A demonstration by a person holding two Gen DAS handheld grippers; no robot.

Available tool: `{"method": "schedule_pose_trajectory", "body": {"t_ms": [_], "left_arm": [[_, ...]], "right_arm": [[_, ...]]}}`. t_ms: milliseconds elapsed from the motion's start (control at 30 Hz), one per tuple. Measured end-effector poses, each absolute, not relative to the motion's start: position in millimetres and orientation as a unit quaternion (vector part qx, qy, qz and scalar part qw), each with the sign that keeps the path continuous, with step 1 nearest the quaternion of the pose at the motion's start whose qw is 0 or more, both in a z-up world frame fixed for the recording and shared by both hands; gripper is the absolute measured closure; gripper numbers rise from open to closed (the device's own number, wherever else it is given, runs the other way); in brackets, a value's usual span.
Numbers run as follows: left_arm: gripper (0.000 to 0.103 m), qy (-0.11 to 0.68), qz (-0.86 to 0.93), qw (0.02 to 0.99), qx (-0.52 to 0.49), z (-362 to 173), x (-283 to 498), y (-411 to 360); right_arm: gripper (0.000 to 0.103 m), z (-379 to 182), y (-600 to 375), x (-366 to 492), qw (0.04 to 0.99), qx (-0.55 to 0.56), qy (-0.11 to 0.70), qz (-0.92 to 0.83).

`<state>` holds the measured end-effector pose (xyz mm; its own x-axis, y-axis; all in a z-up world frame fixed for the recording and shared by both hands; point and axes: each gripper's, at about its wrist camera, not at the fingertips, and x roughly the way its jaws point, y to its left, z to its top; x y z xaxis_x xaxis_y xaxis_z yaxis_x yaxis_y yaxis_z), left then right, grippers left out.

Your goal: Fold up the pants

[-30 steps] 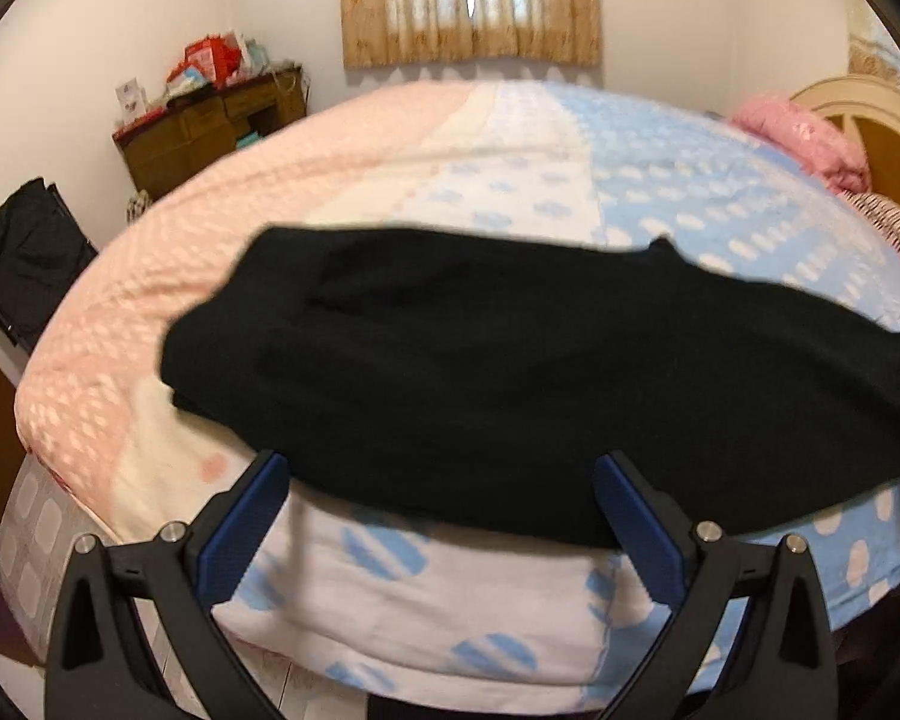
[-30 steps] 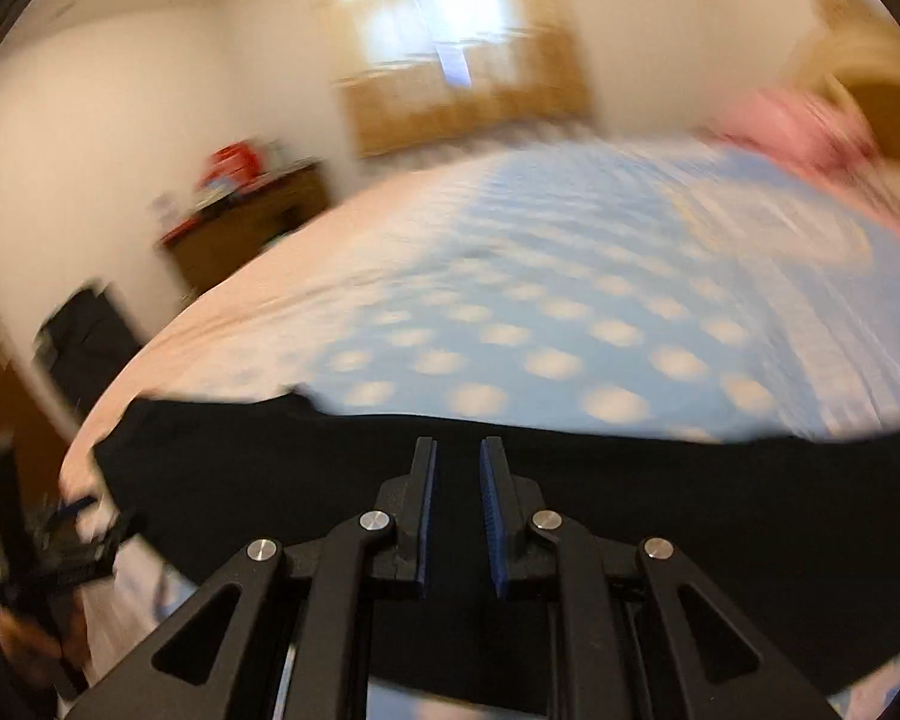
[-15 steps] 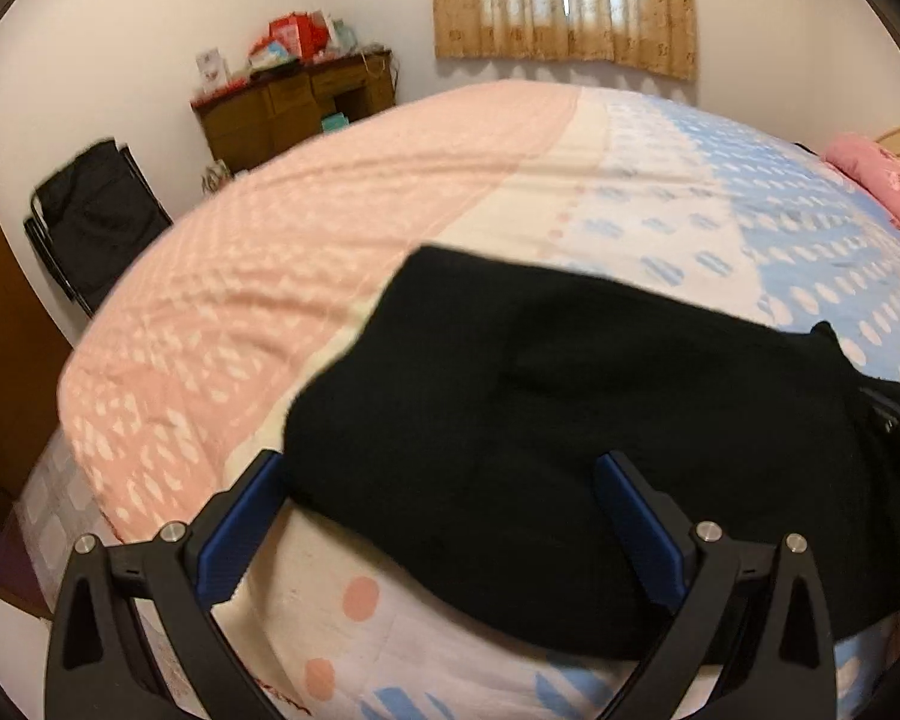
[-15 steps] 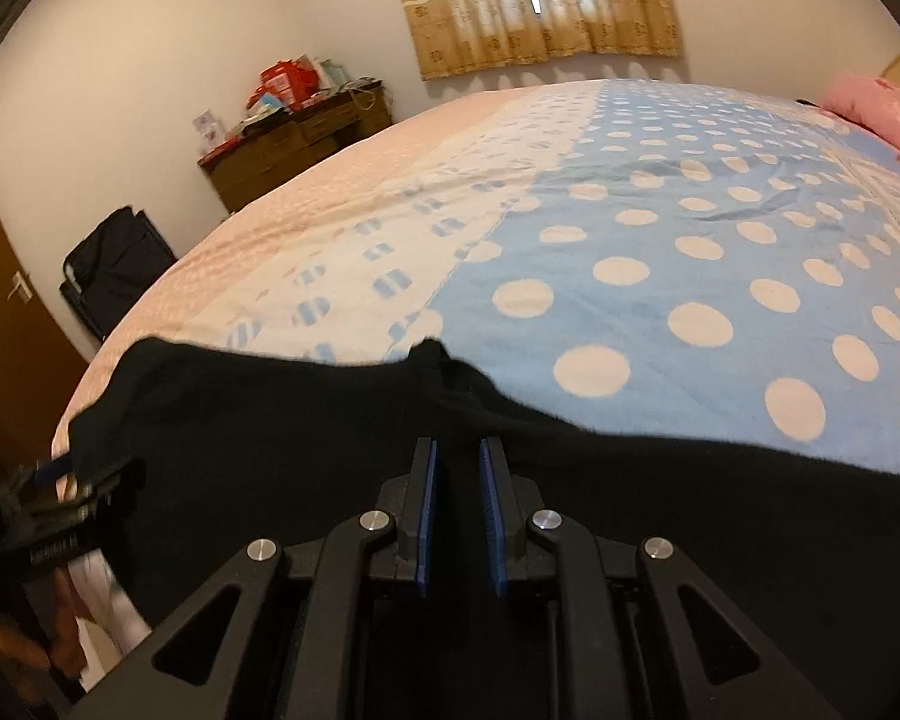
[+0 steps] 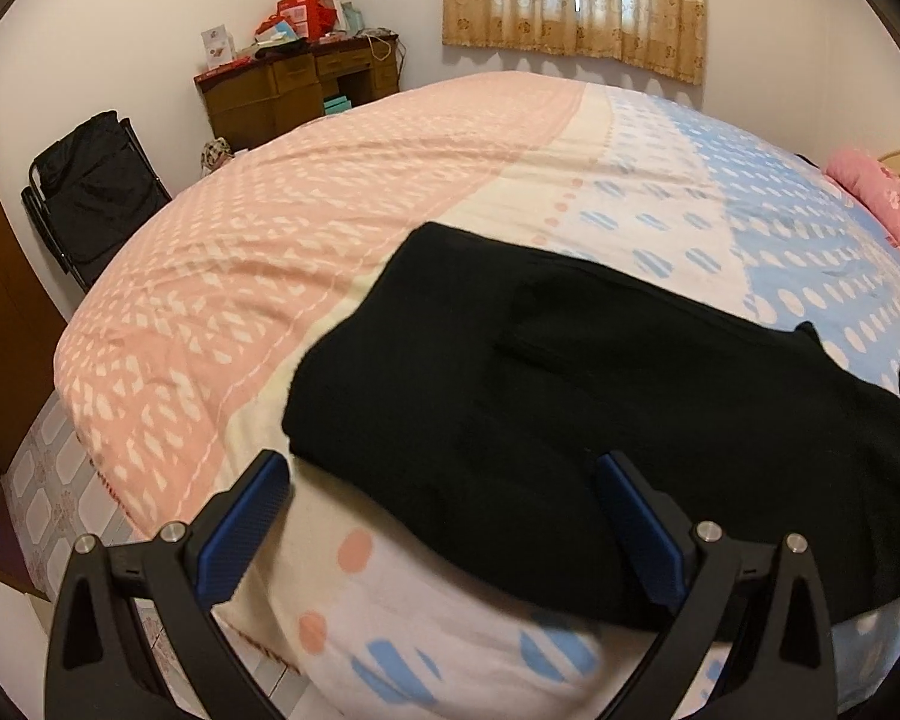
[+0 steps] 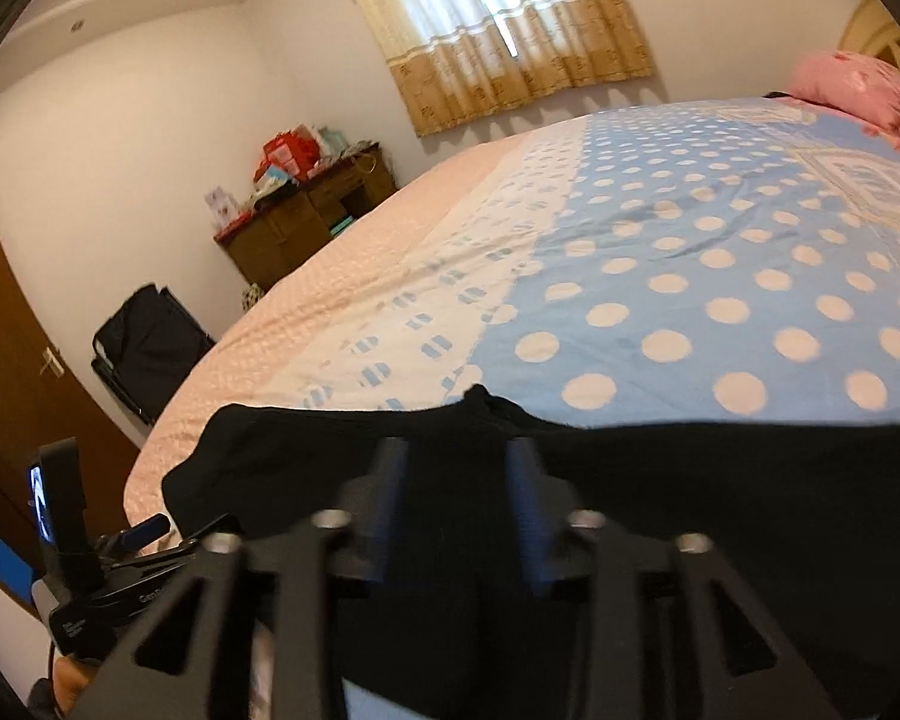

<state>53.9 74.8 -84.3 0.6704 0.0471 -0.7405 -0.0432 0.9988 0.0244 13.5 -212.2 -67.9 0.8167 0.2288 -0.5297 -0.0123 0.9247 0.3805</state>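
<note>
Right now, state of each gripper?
Left gripper: open, holding nothing.
Right gripper: jaws just opened, apart over the black pants, not gripping.

The room has plain white walls (image 5: 150, 12). A wide bed (image 5: 342, 228) fills most of it, covered by a quilt in pink, cream and blue with dots. At the far wall a window (image 6: 498, 18) lets in daylight through a beige patterned curtain (image 5: 576, 6). In the corner stands a brown wooden desk (image 5: 294, 90) loaded with red boxes and papers. A black folding chair (image 5: 90, 192) leans near a brown door (image 6: 6, 372). A pink pillow (image 6: 858, 84) lies at the headboard. The floor (image 5: 36, 492) has patterned tiles.
</note>
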Motion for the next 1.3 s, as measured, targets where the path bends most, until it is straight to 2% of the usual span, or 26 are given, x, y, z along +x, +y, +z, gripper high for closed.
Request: {"method": "schedule_pose_trajectory", "body": {"t_ms": [567, 1300], "left_arm": [[0.0, 0.363, -0.028, 0.93, 0.055, -42, 11, 12], [0.0, 0.354, -0.034, 0.93, 0.095, -31, -11, -36]], "right_arm": [[0.056, -54, -283, -81, 0.937, 0.235, 0.256, -0.034], [0.056, -52, -324, -125, 0.933, 0.249, 0.236, -0.11]]}}
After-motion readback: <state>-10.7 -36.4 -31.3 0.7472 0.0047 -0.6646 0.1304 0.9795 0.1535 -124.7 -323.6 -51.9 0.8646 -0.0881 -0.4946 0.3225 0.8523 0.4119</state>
